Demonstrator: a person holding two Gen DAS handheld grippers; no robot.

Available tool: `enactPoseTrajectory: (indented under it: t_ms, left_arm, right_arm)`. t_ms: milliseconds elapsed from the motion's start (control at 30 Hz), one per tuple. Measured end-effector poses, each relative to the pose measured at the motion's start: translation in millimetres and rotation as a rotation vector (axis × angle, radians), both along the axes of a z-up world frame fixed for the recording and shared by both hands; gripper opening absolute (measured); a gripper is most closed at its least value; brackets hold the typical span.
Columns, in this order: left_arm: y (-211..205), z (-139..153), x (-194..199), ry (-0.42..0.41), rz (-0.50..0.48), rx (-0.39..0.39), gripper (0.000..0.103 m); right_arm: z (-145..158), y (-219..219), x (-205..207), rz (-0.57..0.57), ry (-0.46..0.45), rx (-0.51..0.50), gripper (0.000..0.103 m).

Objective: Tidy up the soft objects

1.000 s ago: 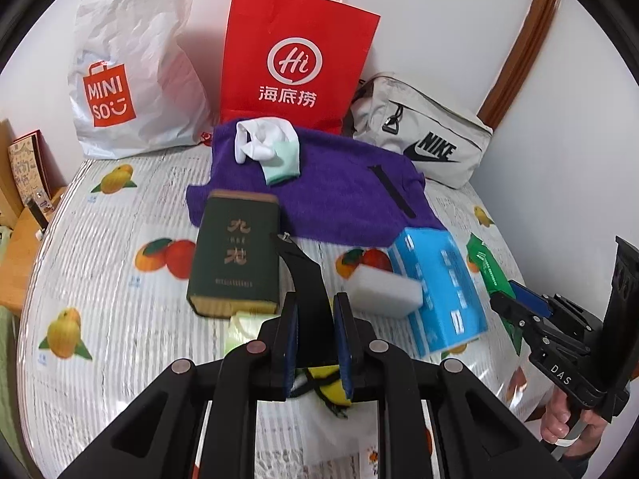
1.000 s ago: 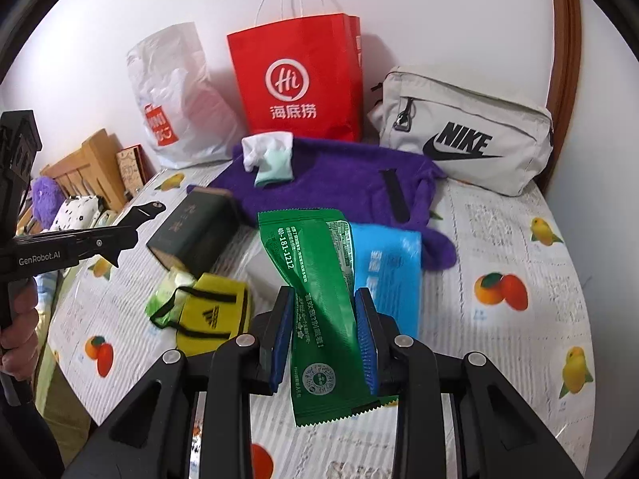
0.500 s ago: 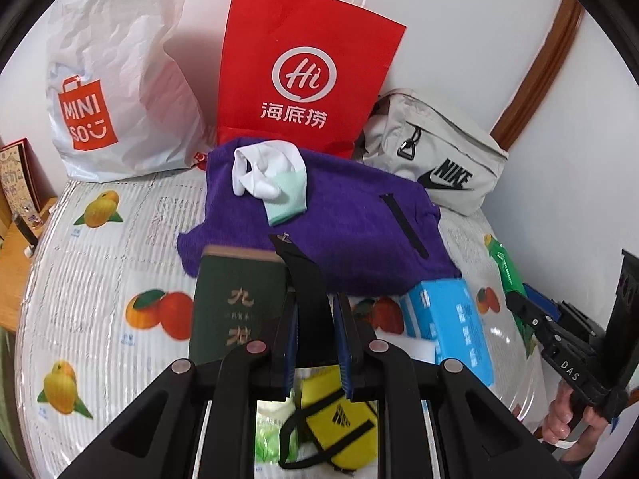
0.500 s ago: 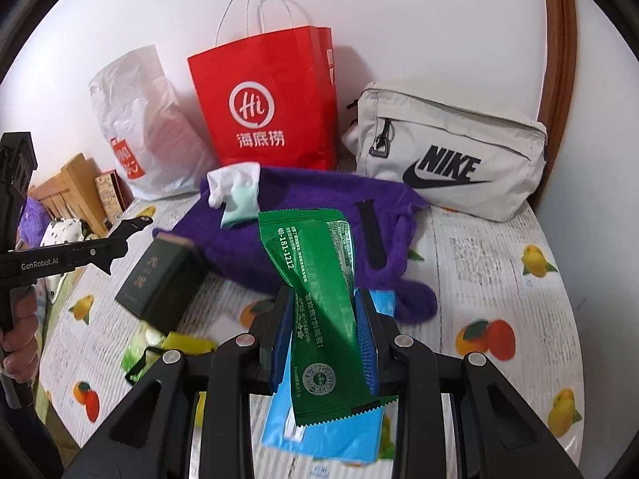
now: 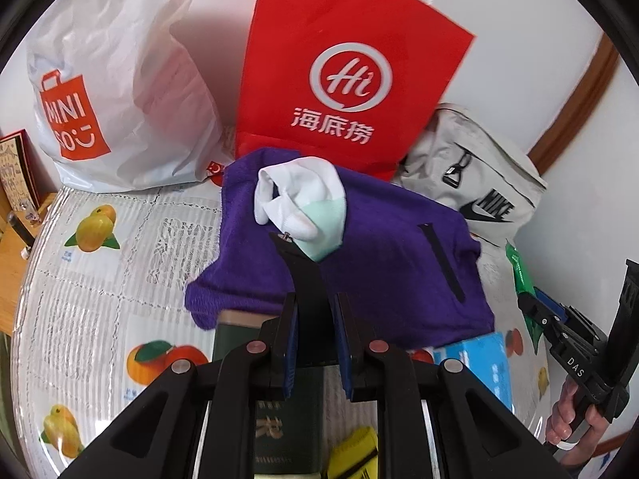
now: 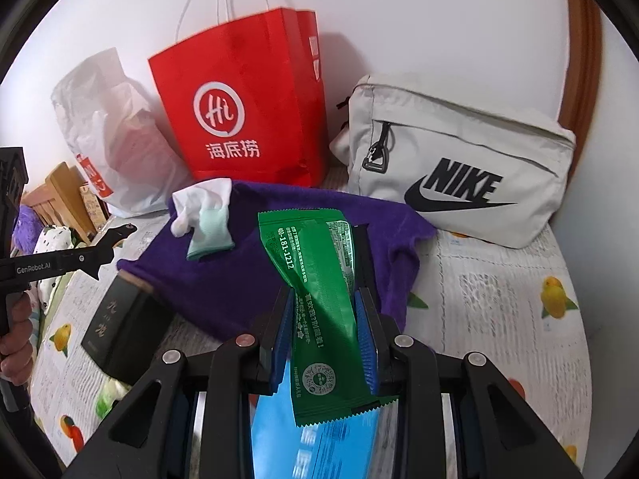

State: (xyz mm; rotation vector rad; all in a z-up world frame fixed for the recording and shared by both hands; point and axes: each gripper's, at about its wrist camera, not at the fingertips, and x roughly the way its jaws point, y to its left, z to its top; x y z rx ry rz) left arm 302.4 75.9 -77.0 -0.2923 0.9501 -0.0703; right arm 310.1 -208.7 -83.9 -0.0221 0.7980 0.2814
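A black strap [image 5: 305, 275] is clamped in the left gripper [image 5: 313, 343] jaws; a green packet [image 6: 319, 291] is pinched upright by the right gripper [image 6: 323, 339], seemingly for carrying toward the red bag [image 6: 247, 111] behind the purple towel [image 6: 239, 263].

SITE: home, lived-in room | SURFACE: tabletop [image 5: 100, 279] under fruit-print cover | CLUTTER: red paper shopping bag [image 6: 247, 103], white plastic shop bag [image 5: 116, 80], grey waist bag [image 6: 459, 163], purple garment [image 5: 379, 247], sock [image 5: 303, 203] | EDGE: wooden furniture [image 6: 60, 195], painted wall
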Motion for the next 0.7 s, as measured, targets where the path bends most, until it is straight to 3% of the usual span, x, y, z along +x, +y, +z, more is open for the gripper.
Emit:
enactPoseTrajectory:
  t_ms: [433,700]
  left_arm:
    - [10,-27,54,0.064,0.026,-0.019,0.017]
    - [15,-47,76,0.110,0.054,-0.022,0.017]
  right_arm:
    - [-42,13,62,0.005,0.096,-0.039,0.031]
    - [-52,15,80,0.013,0.130,-0.056,0.031]
